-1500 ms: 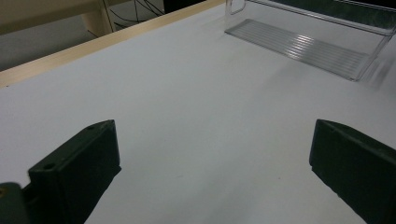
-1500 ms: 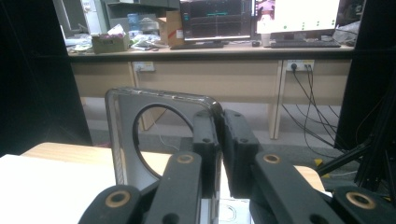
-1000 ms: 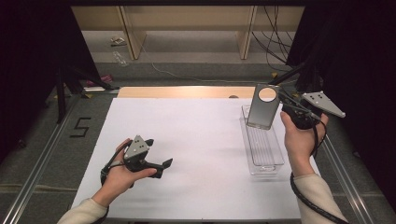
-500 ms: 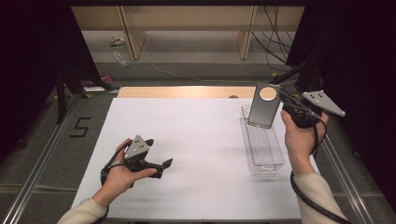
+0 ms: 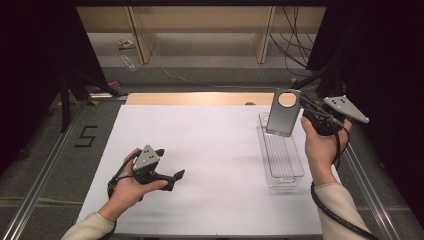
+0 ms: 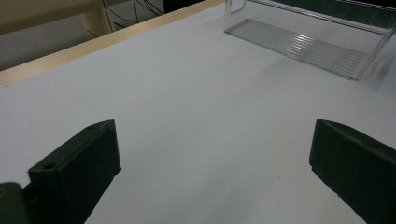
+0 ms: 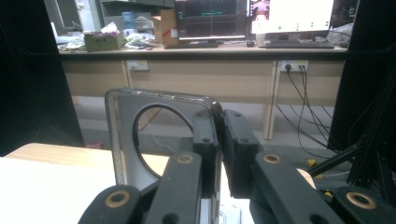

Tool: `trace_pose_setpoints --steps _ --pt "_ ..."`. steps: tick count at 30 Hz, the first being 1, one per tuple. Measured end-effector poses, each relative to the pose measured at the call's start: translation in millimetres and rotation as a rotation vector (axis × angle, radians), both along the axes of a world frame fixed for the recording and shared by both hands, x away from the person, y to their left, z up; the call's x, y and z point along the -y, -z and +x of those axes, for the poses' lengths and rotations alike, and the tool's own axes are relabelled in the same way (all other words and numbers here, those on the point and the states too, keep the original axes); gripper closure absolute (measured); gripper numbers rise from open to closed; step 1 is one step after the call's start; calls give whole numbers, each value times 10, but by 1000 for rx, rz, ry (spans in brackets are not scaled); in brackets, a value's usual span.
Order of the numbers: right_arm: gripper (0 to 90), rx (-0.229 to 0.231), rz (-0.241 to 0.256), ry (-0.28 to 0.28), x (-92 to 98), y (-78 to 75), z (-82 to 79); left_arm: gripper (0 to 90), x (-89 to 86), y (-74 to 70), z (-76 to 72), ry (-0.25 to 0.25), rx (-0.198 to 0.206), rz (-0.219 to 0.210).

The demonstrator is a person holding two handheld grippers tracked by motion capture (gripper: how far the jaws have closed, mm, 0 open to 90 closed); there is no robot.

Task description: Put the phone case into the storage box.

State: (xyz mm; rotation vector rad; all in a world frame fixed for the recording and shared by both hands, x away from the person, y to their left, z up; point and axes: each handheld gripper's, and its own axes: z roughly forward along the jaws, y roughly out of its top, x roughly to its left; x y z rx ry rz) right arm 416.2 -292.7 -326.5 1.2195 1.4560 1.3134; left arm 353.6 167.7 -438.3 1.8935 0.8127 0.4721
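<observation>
Phone case (image 5: 282,113) — between right tongs (image 5: 303,113)

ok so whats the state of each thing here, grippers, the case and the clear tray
left gripper: open, jaws wide apart, low over the white table, holding nothing
right gripper: shut on the phone case's edge
phone case: upright, lifted above the tray's far end, camera hole at top
clear tray: flat on the table, nothing inside

High view looks down from overhead; left gripper view skims the table (image 6: 196,102), sharing its clear tray (image 6: 303,44).
</observation>
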Motion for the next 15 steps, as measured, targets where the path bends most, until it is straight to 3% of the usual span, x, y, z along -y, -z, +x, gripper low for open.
trace_pose_setpoints --steps 15 --pt "846 -6 -8 4 5 31 69 12 -1 2 1 -1 -1 0"
